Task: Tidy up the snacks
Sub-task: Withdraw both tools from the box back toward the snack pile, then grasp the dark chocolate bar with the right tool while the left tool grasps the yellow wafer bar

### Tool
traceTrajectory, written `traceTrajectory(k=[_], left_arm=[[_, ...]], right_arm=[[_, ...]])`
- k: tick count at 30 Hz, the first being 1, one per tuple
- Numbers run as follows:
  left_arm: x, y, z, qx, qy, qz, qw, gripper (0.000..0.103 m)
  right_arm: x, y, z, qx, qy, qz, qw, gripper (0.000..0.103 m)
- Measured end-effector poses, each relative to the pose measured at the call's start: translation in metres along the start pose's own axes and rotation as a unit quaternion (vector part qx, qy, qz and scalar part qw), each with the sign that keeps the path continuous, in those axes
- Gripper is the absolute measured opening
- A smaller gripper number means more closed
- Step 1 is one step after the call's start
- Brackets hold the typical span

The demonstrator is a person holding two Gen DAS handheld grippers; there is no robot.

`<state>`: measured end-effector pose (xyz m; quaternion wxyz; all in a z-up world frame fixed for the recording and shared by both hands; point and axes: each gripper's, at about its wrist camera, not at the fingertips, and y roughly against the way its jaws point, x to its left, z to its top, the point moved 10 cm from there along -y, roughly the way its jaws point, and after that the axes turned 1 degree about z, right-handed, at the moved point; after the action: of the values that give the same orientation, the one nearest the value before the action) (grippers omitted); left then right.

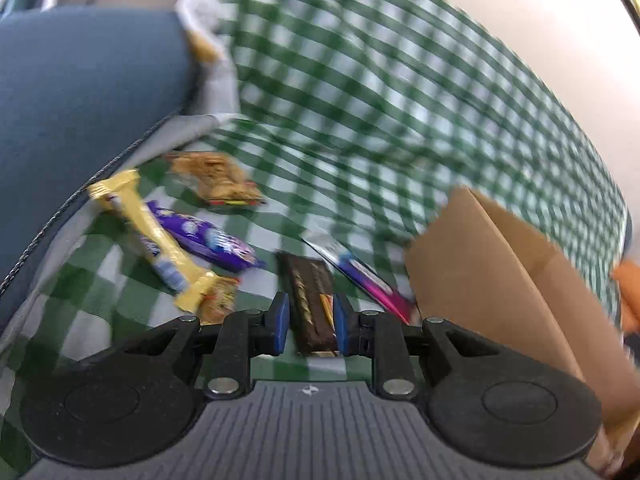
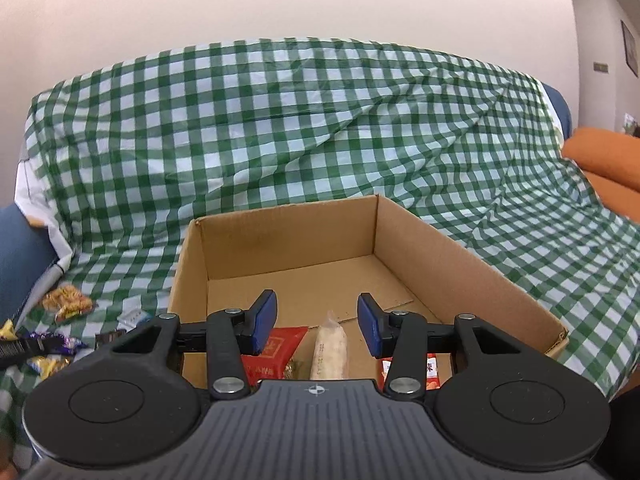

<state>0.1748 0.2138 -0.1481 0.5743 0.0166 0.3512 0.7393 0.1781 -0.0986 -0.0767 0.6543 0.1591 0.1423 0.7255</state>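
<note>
My left gripper point(image 1: 311, 320) is shut on a dark brown chocolate bar point(image 1: 308, 280), its blue pads pressed to the bar's long sides just above the green checked cloth point(image 1: 360, 100). Beside it lie a yellow wrapper point(image 1: 152, 232), a purple packet point(image 1: 204, 238), an orange-brown snack bag point(image 1: 216, 178) and a pink-and-silver packet point(image 1: 360, 276). The cardboard box point(image 1: 500, 280) stands to the right. My right gripper point(image 2: 318, 322) hangs open over the box's point(image 2: 440, 264) near end, gripping nothing. Below it lie a red packet point(image 2: 284, 350), a whitish packet point(image 2: 330, 350) and another red packet point(image 2: 430, 368).
A blue sofa arm point(image 1: 80, 100) rises at the left, behind the loose snacks point(image 2: 68, 300). An orange cushion point(image 2: 604, 160) sits at the far right. The checked cloth point(image 2: 280, 120) drapes up the sofa back behind the box. The left wrist view is motion-blurred.
</note>
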Motion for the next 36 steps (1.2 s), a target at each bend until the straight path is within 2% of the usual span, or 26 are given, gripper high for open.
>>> traceTrajectory(k=[3,7,11,14,19,21,23,26,31,36], left_arm=[[0.017,0.000,0.011,-0.023,0.025,0.024,0.9991,0.026],[0.045,-0.007,0.011,-0.018,0.089,0.056,0.9943,0.026],[0.067,-0.010,0.019,-0.030,0.135,0.082,0.9869,0.026],[0.079,-0.014,0.020,-0.026,0.161,0.091,0.9825,0.028],[0.097,-0.021,0.018,-0.020,0.198,0.101,0.9748,0.033],[0.103,-0.022,0.018,-0.020,0.213,0.105,0.9714,0.034],[0.110,-0.023,0.016,-0.017,0.227,0.102,0.9683,0.034],[0.113,-0.026,0.017,-0.017,0.228,0.099,0.9684,0.037],[0.115,-0.030,0.019,-0.018,0.232,0.096,0.9679,0.037],[0.118,-0.032,0.021,-0.020,0.234,0.095,0.9675,0.037]], right_arm=[[0.007,0.000,-0.001,0.000,0.010,0.010,1.000,0.047],[0.029,0.002,0.004,-0.002,0.031,0.037,0.999,0.047],[0.074,0.000,0.017,0.019,0.052,0.125,0.991,0.047],[0.111,-0.009,0.027,0.041,0.064,0.170,0.983,0.047],[0.168,-0.043,0.026,0.098,0.070,0.211,0.970,0.049],[0.188,-0.061,0.015,0.122,0.084,0.212,0.966,0.049],[0.205,-0.078,0.002,0.144,0.106,0.216,0.960,0.054],[0.225,-0.103,-0.022,0.174,0.127,0.205,0.955,0.062],[0.235,-0.137,-0.057,0.234,0.124,0.189,0.945,0.071],[0.247,-0.153,-0.080,0.257,0.143,0.188,0.937,0.072]])
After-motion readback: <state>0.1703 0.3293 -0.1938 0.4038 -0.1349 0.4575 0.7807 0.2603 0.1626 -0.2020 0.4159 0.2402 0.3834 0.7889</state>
